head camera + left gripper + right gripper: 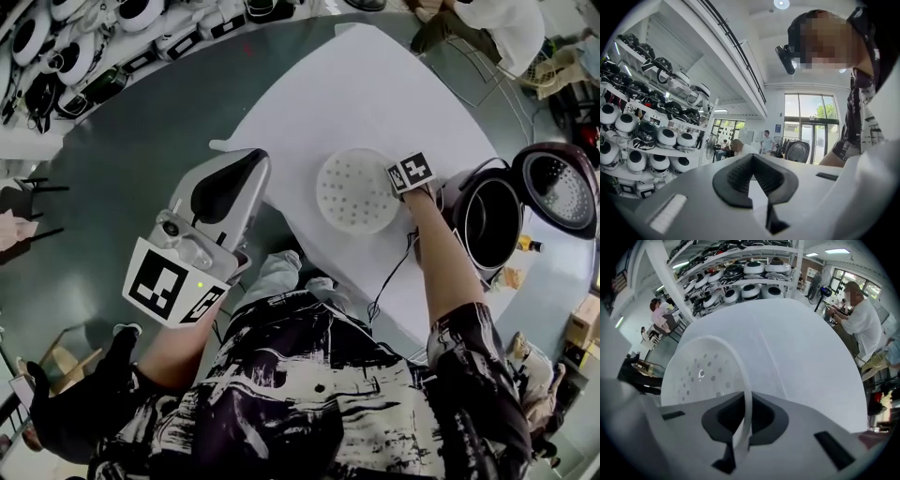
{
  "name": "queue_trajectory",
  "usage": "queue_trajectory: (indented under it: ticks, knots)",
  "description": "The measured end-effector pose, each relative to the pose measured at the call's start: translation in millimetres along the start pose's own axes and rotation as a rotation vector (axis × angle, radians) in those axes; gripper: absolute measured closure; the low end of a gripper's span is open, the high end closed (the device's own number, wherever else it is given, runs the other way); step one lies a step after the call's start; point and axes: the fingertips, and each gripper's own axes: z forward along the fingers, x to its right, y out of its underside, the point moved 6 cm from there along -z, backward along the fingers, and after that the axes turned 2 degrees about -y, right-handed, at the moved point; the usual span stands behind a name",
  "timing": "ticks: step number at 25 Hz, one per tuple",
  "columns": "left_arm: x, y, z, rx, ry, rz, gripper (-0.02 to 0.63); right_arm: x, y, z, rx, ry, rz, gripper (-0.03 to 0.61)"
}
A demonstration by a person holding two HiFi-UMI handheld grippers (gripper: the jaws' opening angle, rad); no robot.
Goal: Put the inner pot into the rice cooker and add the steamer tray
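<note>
The white perforated steamer tray (354, 191) lies flat on the white cloth. My right gripper (409, 184) points steeply down at the tray's right edge. In the right gripper view the tray's (701, 373) thin upright rim runs between the two dark pads, and my right gripper (746, 397) is shut on it. Just to the right stands the rice cooker (452, 199) with its lid (561, 187) swung open and the dark inner pot (491, 223) sitting inside. My left gripper (246, 167) is held level off the table's left side; its jaws (752, 158) meet with nothing between them.
A dark cable (394, 272) runs from the cooker over the cloth's (375, 84) near edge. Shelves of round white and black devices (56, 47) line the far left. A person (487, 28) sits beyond the table. Small packets (511, 277) lie beside the cooker.
</note>
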Motion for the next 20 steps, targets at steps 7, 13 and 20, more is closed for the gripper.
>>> queue_trajectory:
  ticks: [7,13,20]
  knots:
    - [43,-22,44,0.042,0.162,0.003,0.609,4,-30,-105,0.222,-0.073,0.096,0.578]
    - [103,-42,91,0.106,0.381,0.006,0.609,23,-21,-244,0.408,-0.011,0.114,0.578]
    - [200,-45,139,0.11,0.596,-0.007,0.609,98,126,-342,0.412,0.196,0.353,0.578]
